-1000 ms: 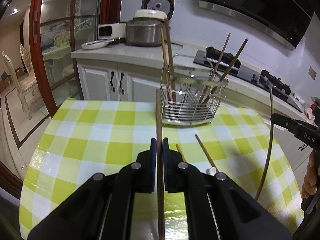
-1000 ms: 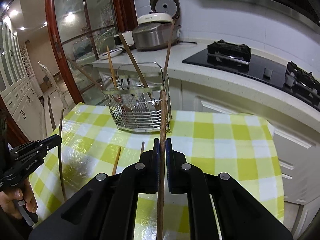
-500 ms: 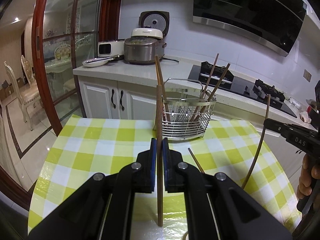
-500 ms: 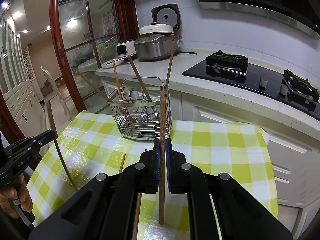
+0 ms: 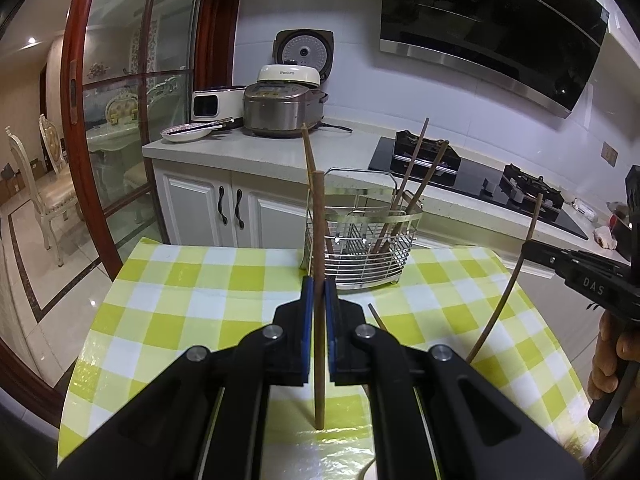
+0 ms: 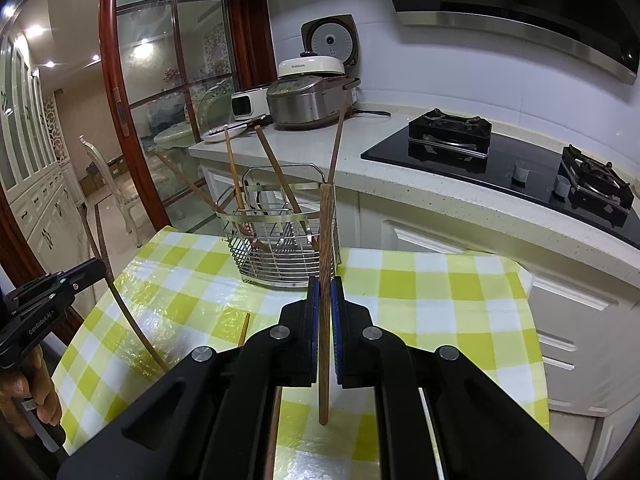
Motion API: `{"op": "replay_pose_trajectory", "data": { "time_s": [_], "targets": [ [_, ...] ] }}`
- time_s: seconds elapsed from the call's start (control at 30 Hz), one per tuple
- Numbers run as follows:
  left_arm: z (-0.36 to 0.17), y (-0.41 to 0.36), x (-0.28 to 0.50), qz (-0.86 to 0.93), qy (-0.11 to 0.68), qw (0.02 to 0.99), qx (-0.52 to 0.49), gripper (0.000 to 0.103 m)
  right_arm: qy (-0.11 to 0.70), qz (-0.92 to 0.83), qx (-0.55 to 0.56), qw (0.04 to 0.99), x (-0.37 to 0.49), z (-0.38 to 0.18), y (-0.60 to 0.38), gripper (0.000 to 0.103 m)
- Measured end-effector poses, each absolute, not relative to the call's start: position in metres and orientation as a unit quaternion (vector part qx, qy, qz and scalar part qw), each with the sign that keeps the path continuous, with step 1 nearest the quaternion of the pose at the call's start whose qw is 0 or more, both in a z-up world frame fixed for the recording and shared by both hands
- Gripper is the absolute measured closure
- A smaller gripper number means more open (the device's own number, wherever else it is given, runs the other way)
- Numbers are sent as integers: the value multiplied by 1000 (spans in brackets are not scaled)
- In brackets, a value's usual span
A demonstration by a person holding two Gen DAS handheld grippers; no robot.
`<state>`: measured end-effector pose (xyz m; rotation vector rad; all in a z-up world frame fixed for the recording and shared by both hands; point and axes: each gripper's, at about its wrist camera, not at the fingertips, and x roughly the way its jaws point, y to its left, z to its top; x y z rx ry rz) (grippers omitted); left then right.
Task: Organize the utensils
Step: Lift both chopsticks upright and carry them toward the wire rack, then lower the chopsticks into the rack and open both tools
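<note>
**Both grippers holding one chopstick each above the checked desk**

Left gripper (image 5: 316, 300): fingers (image 5: 306, 308) narrow, pressed on a brown chopstick (image 5: 318, 240). The stick stands near upright between the blue pads; its lower tip hangs clear above the cloth, its upper end rises in front of the basket.

Right gripper (image 6: 325, 300): fingers (image 6: 313, 308) narrow, clamped on a second chopstick (image 6: 326, 232), also near upright, lower tip off the cloth. The same stick shows in the left view at 3 o'clock, bowed by the lens. A hand (image 5: 612, 360) grips the right tool's handle there; another hand (image 6: 24, 396) holds the left tool at 8 o'clock in the right view.

Wire basket (image 5: 360, 248): stands on the desk at 12 o'clock from both grippers, near the far edge. Several chopsticks lean inside it, ends sticking out above the rim.

Desk (image 5: 180, 300): yellow and white check cloth. A loose chopstick (image 6: 244, 328) lies on it just left of the right gripper; one more lies partly hidden beside the left gripper's right finger.

Behind: counter with rice cooker (image 5: 280, 108) at 12 o'clock, gas hob (image 6: 500, 152) at 2 o'clock.
</note>
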<state>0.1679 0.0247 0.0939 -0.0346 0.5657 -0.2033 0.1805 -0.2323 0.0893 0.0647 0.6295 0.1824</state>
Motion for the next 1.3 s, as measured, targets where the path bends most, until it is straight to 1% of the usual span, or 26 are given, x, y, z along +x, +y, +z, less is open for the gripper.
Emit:
{"op": "replay_pose_trajectory", "data": {
  "time_s": [0.33,0.6,0.97,1.17,1.3],
  "targets": [
    [120,16,185,-122,263,957,-15,97,286,85,21,954,196,125,-236,95],
    [160,11,207,-137,236,962,-14,97,261,87,8,961,215,172,-235,95],
    [209,-4,242,-135,194,972,-3,97,235,87,5,968,251,220,-235,95],
    [230,-13,261,-134,167,977,-4,97,223,87,-3,971,269,236,-227,95],
    [235,-17,277,-130,157,979,-5,97,216,89,-5,972,283,243,-222,95]
  ]
}}
